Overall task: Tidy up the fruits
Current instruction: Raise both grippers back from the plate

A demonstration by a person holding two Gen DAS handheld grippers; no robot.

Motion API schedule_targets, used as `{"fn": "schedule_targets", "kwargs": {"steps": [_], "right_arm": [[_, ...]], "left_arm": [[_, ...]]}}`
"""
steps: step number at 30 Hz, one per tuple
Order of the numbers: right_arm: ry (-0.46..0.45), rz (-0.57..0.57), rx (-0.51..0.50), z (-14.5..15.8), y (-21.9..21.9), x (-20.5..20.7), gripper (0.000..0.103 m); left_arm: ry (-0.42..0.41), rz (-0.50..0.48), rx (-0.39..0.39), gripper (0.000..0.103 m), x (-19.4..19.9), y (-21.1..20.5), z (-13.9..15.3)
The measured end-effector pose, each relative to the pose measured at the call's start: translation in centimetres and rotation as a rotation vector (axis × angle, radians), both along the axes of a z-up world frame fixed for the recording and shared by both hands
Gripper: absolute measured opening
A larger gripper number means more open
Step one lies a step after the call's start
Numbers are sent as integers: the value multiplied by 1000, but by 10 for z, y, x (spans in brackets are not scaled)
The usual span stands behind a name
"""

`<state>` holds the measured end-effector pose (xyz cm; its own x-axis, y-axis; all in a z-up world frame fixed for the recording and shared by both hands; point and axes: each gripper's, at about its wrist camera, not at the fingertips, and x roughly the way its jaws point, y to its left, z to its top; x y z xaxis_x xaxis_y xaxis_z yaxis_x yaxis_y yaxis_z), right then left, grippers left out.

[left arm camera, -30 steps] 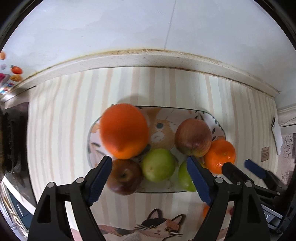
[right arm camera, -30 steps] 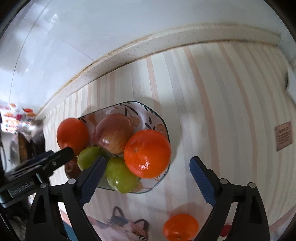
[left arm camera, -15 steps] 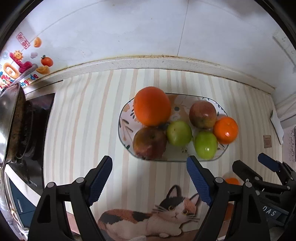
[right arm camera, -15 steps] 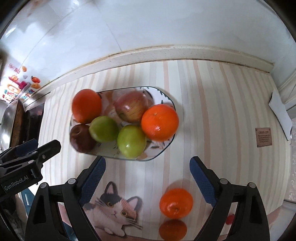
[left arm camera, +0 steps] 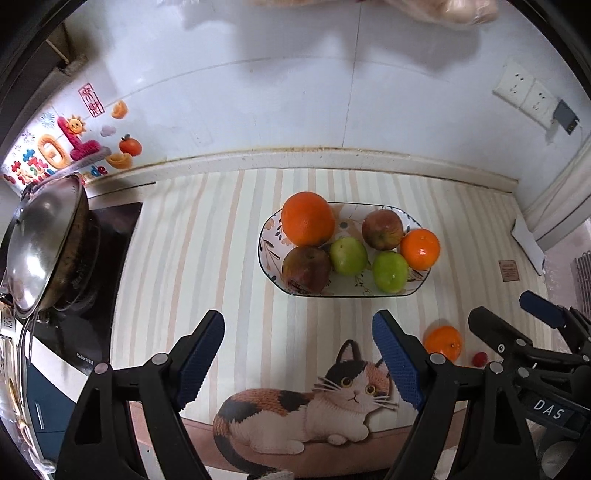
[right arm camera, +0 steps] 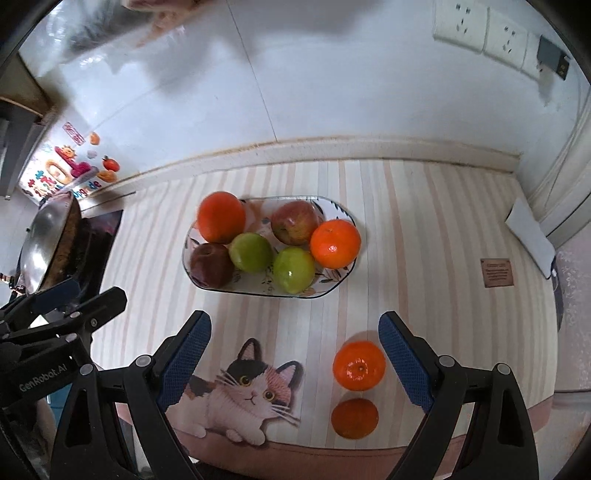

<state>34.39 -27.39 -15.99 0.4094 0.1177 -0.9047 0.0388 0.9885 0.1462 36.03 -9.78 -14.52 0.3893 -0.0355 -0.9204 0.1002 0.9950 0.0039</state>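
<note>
A patterned oval plate [left arm camera: 413,290] [right arm camera: 347,214] on the striped mat holds a big orange [left arm camera: 307,218] [right arm camera: 221,217], a dark red apple [left arm camera: 306,269] [right arm camera: 211,265], a red apple [left arm camera: 382,229] [right arm camera: 294,222], two green fruits [left arm camera: 348,255] [left arm camera: 389,271] [right arm camera: 251,252] [right arm camera: 293,270] and a mandarin [left arm camera: 420,248] [right arm camera: 335,243]. Two loose mandarins [right arm camera: 359,365] [right arm camera: 354,418] lie on the mat near its front edge; one shows in the left wrist view [left arm camera: 443,342]. My left gripper [left arm camera: 298,362] and right gripper [right arm camera: 294,360] are open and empty, held back from the plate.
A wok with a steel lid [left arm camera: 44,243] [right arm camera: 48,240] sits on the stove at the left. A small red thing [left arm camera: 480,357] lies by the loose mandarin. A brown label [right arm camera: 496,272] and white paper [right arm camera: 528,236] lie at the right. Wall sockets [right arm camera: 484,35] are behind.
Both grippers have pulled back and up from the plate, staying open. The plate now looks smaller and the loose mandarins near the mat's front edge have come into view.
</note>
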Motion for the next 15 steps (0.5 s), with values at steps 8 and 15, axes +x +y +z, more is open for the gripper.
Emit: {"fn": "schedule_targets", "kwargs": {"steps": [8, 15], "right_arm": [[-57, 11, 19, 31, 11, -27, 94], [-35, -47, 85, 22, -5, -37, 94]], "left_arm": [[-31, 15, -34, 82, -20, 10, 20], [-23, 13, -19, 82, -29, 8, 17]]}}
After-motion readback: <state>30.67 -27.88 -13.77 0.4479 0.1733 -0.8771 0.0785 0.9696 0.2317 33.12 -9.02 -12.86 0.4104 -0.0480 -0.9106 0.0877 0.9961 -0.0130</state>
